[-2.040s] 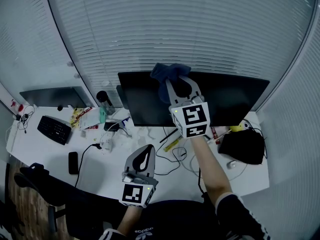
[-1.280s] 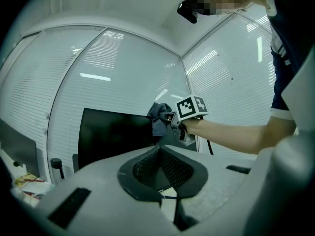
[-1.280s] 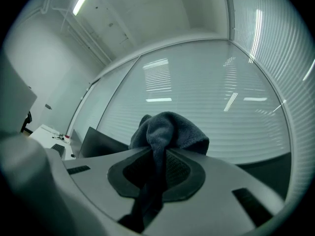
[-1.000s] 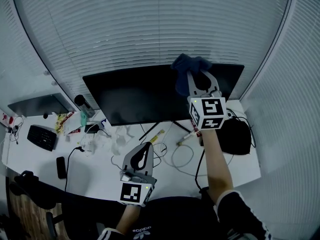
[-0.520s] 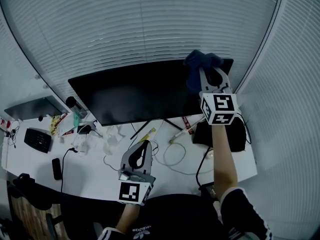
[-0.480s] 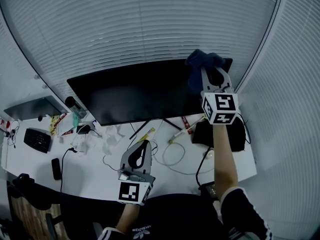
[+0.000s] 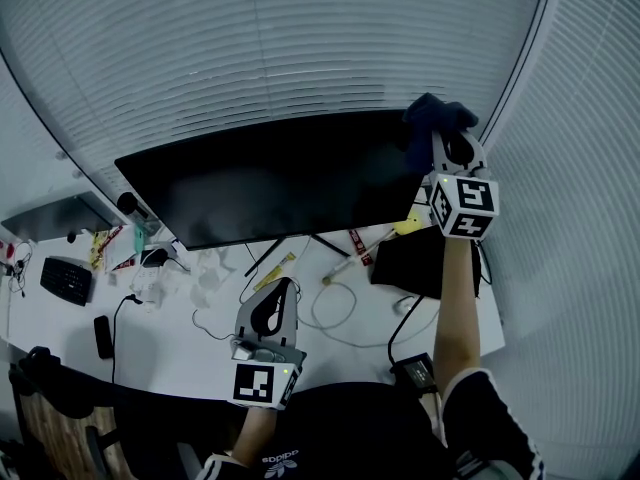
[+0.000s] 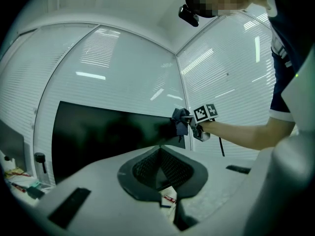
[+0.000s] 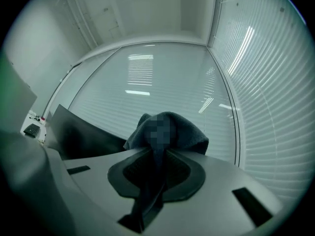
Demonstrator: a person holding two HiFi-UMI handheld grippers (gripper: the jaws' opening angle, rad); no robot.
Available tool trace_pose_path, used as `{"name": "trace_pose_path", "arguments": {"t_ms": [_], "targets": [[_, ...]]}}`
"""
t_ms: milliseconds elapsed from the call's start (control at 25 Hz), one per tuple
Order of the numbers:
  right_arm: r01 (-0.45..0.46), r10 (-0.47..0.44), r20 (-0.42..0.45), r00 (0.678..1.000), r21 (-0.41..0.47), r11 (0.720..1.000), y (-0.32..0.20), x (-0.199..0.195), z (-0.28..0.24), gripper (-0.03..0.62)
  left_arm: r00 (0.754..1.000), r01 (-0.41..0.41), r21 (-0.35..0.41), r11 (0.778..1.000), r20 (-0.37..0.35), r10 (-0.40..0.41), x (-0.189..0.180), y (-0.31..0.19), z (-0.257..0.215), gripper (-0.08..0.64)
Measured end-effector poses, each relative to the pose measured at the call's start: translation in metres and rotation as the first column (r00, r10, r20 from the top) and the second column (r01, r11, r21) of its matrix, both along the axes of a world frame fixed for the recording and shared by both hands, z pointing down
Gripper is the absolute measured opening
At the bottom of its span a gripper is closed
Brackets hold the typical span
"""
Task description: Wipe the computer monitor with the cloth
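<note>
A wide black monitor [image 7: 270, 178] stands on the white desk [image 7: 180, 343]. My right gripper [image 7: 447, 140] is raised at the monitor's upper right corner, shut on a dark blue cloth [image 7: 432, 116] that bunches against that corner. In the right gripper view the cloth [image 9: 189, 134] fills the space between the jaws of the right gripper [image 9: 157, 154], with the monitor [image 9: 78, 136] to the left. My left gripper [image 7: 272, 306] hangs low over the desk's near edge, shut and holding nothing. From the left gripper view [image 8: 160, 154] the monitor [image 8: 103, 132] and the cloth [image 8: 180, 123] show far ahead.
White blinds [image 7: 300, 38] close the space behind and to the right. On the desk lie a black bag [image 7: 415, 263], looped cables [image 7: 345, 308], a keyboard [image 7: 62, 280], a phone [image 7: 102, 336], a dark bottle [image 7: 125, 206] and small clutter. A second screen [image 7: 50, 216] stands at far left.
The right gripper has carried the cloth rightwards along the monitor's top edge, from near its middle to its upper right corner. The left gripper has stayed low and shut.
</note>
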State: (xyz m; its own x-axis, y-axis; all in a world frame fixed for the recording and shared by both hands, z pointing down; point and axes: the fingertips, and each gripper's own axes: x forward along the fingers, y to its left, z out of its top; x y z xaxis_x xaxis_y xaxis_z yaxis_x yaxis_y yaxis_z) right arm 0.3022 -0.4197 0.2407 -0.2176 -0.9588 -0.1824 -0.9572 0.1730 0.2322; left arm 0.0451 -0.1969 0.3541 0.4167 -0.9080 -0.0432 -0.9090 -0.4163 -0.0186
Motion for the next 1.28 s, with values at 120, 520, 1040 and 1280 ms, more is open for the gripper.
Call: {"name": "trace_pose_path", "arguments": {"t_ms": [120, 520, 1040, 1280], "targets": [[0.004, -0.004, 0.007, 1.0, -0.003, 1.0, -0.002, 0.004, 0.001, 0.046, 1.0, 0.003, 0.005, 1.0, 0.007, -0.003, 0.0, 0.001, 0.002, 0.006], [0.012, -0.013, -0.029, 1.0, -0.039, 0.999, 0.001, 0.006, 0.028, 0.044, 1.0, 0.026, 0.008, 1.0, 0.001, -0.026, -0.004, 0.006, 0.0, 0.006], [0.009, -0.018, -0.052, 0.998, -0.181, 0.984, 0.001, 0.013, 0.118, 0.044, 1.0, 0.006, -0.062, 0.998, 0.007, -0.005, 0.005, 0.003, 0.022, 0.006], [0.007, -0.024, -0.069, 0.997, -0.233, 0.972, -0.001, 0.016, 0.16, 0.044, 1.0, -0.005, -0.083, 0.997, 0.008, 0.006, 0.012, -0.004, 0.031, 0.006]]}}
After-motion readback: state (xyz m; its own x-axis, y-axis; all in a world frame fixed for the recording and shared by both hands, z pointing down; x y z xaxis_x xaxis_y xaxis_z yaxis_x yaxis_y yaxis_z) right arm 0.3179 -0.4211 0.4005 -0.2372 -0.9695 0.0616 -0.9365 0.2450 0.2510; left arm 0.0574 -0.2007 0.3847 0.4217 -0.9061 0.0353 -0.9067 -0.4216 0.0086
